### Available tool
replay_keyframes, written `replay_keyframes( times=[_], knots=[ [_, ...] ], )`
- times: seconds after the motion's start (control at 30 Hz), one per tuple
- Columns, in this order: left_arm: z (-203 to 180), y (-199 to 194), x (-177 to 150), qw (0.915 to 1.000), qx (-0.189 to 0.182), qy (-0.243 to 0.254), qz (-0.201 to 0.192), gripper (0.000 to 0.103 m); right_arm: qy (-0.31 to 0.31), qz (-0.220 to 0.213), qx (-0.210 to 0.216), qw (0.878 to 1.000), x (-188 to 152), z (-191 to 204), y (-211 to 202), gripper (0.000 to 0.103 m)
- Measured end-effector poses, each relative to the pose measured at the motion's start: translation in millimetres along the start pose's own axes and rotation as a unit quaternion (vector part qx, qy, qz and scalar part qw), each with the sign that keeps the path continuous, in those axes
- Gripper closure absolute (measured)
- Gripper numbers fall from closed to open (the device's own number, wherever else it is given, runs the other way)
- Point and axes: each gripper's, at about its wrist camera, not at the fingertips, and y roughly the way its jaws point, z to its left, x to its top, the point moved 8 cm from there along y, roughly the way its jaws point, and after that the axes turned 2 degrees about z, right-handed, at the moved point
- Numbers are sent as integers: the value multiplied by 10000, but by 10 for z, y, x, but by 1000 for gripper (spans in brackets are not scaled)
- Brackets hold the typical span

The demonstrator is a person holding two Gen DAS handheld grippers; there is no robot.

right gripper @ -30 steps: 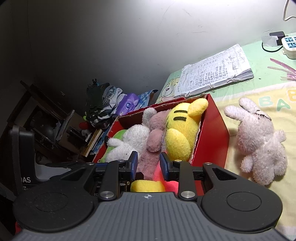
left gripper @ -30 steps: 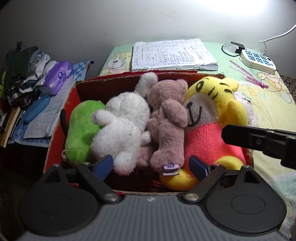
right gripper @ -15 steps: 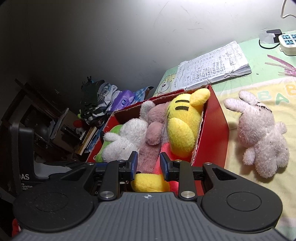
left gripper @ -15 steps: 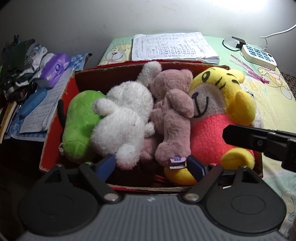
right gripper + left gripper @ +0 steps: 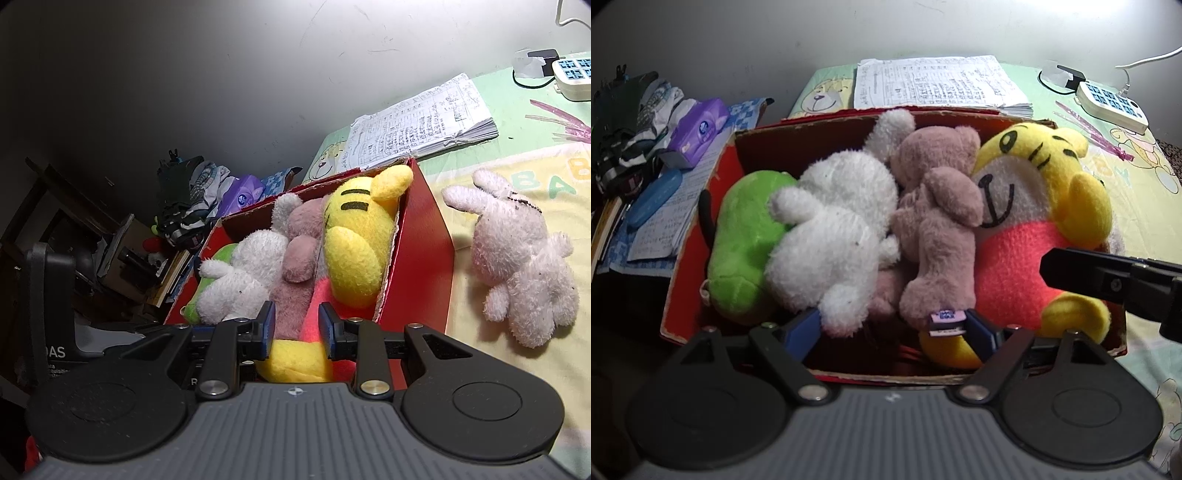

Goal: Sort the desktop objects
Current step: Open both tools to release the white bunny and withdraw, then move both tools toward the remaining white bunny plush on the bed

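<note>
Hovering over the near edge of the packed red box (image 5: 701, 295), the left gripper (image 5: 894, 328) spreads wide while the right gripper (image 5: 296, 325), narrowly parted, grasps nothing, so the pink rabbit (image 5: 517, 258) beside the box's right wall risks being squeezed out if forced in.

A bed-like surface covered with a pastel cartoon-bear sheet (image 5: 524, 173) carries everything. On it sits a red cardboard box (image 5: 424, 240); behind the box lies a stack of handwritten papers (image 5: 934, 83). Just beside the box lies a pale pink plush rabbit (image 5: 517, 258). Farther back are a white power strip (image 5: 1112, 105) and a pink plastic strip (image 5: 1093, 133).
</note>
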Motion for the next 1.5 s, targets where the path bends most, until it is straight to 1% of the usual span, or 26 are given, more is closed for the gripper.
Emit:
replay_keyframes(
  times=[0.23,0.33,0.4,0.43,0.47,0.57,0.63,0.7,0.77,0.83,0.93,1.0,1.1,1.2,1.27,1.33,1.43,1.5],
  knots=[
    [43,-55,8,10000,24,34,-45,19,-36,-20,20,10000,14,20,-19,74],
    [68,-120,30,10000,1,13,-97,19,-142,-156,27,9998,52,45,-86,73],
    [64,-186,52,9999,-48,11,-157,22,-204,-245,13,9995,81,43,-144,73],
    [45,-240,72,9997,-117,21,-220,25,-204,-289,27,9994,98,31,-177,73],
    [17,-303,100,9993,-183,49,-309,25,-187,-331,39,9993,112,17,-208,73],
    [-117,-524,202,9971,-340,207,-652,25,-77,-482,53,9988,156,-63,-325,73],
    [-257,-634,253,9948,-528,324,-812,25,29,-610,-29,9981,192,-171,-423,73],
    [-492,-720,285,9906,-851,518,-936,25,181,-709,-133,9972,222,-322,-521,73],
    [-763,-752,283,9858,-1135,765,-969,27,385,-776,-230,9960,241,-513,-615,73],
    [-1025,-745,259,9816,-1322,985,-963,29,614,-803,-387,9941,252,-738,-701,73],
    [-1376,-702,230,9755,-1556,1224,-959,30,740,-809,-685,9916,265,-1035,-792,73],
    [-1595,-642,204,9728,-1709,1300,-872,32,756,-786,-891,9900,267,-1210,-812,73],
    [-1857,-525,192,9713,-1802,1353,-758,33,721,-578,-1021,9905,253,-1436,-775,73],
    [-2116,-405,157,9695,-1839,1403,-804,34,727,-457,-1081,9904,246,-1623,-743,73],
    [-2258,-287,151,9697,-1864,1343,-830,34,817,-422,-1023,9905,258,-1741,-737,72],
    [-2381,-126,140,9721,-1808,1308,-727,34,1002,-346,-880,9905,286,-1869,-723,71],
    [-2482,111,141,9776,-1561,1215,-714,34,1107,-212,-591,9919,345,-1966,-665,65],
    [-2472,288,155,9819,-1451,1038,-643,32,1004,-128,-510,9936,390,-1996,-616,64]
  ],
)
